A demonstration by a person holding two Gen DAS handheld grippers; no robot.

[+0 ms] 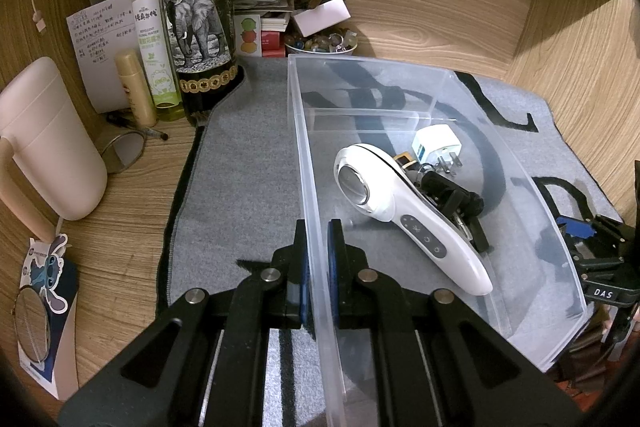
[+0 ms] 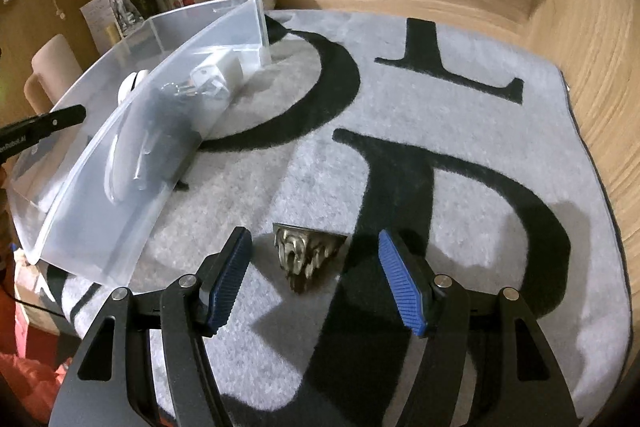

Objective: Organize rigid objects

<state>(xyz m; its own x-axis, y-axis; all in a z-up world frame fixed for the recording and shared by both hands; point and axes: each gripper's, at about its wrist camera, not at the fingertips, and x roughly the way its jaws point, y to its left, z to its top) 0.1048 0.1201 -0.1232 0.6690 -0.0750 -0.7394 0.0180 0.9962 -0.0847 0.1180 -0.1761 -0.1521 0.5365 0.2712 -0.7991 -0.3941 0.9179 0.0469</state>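
Operator: Left gripper status?

Guide: Your fingers are clamped on the near wall of the clear bin, which sits on the grey mat. Inside lie a white handheld device and a white plug adapter.

Operator: Right gripper?

Guide: Your fingers stand apart over a small metal ornament on the mat.

Getting warm, dimmish indoor light from above, throwing hard shadows across the mat, glaring off the bin, bending badly toward dark fisheye edges.
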